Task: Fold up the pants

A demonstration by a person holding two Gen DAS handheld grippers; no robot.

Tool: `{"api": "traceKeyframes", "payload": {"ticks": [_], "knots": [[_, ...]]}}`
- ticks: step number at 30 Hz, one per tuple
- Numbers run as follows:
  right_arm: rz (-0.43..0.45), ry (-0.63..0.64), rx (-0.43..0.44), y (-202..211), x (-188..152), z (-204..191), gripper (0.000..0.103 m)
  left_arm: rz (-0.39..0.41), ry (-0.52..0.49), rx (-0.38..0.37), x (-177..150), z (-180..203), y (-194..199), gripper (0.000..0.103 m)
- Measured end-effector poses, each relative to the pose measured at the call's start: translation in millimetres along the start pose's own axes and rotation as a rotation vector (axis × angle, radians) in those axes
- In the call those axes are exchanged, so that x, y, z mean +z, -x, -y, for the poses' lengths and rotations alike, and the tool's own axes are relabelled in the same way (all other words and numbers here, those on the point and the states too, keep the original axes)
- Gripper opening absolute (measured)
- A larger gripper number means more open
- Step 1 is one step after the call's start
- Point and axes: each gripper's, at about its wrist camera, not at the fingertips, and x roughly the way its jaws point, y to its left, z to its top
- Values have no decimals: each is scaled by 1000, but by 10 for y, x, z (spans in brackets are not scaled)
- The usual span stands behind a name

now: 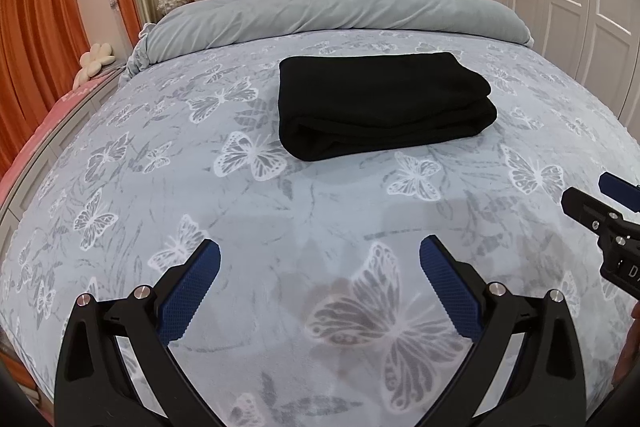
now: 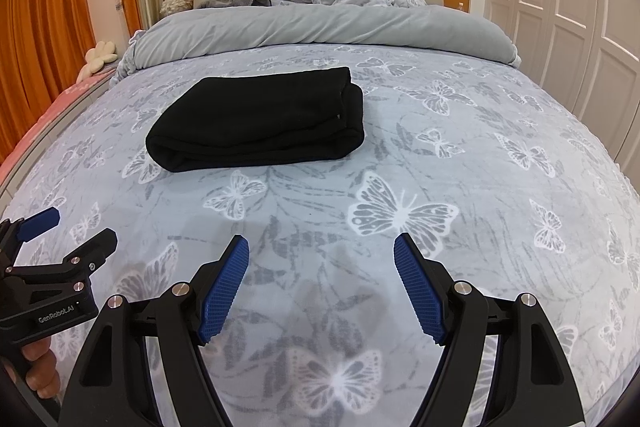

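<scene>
My left tool (image 1: 320, 255) is hanging with its blue pads spread wide and nothing between them, angled down over the butterfly bedspread (image 1: 168, 187); my right tool (image 2: 322, 251) is doing the same, jaws standing wide and empty. Neither is touching cloth.

Outward from the left tool, the black pants (image 1: 380, 107) are lying at about 12 o'clock, well apart from the pads, flat on the bed as a compact folded stack. From the right tool they are sitting at about 11 o'clock.

I am judging the folding as done, or very nearly: the bundle is looking layered and squared, so I am in the stand-off step. If anything is left, the next move is calling for a reach forward with both tools to tidy the loose edge, pinching lightly so the layers are not dragging apart.

The right wrist view is showing the stack's right end, where the layers are bulging, and a hand (image 2: 40, 367) gripping the left tool's handle. The left wrist view is showing instead the near rolled edge more squarely.
</scene>
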Motion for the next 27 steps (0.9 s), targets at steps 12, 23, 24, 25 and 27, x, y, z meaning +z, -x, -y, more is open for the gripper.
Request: {"api": "traceKeyframes", "payload": {"ticks": [12,23,24,25,27], "knots": [[0,1,0,11,4,-25,73,7,0,0,13,-8,6,98],[-1,4,2,9,7,-44,73,10,-1,-1,6,9,11,98],[-1,5,2,9,13,-49,73,11,-2,-2,2,6,14,98],[-1,4,1,9,8,-45,73,13,-4,1,2,7,16,98],[0,3,2,9,10,-48,73,12,-2,-2,-1,0,13,98]]}}
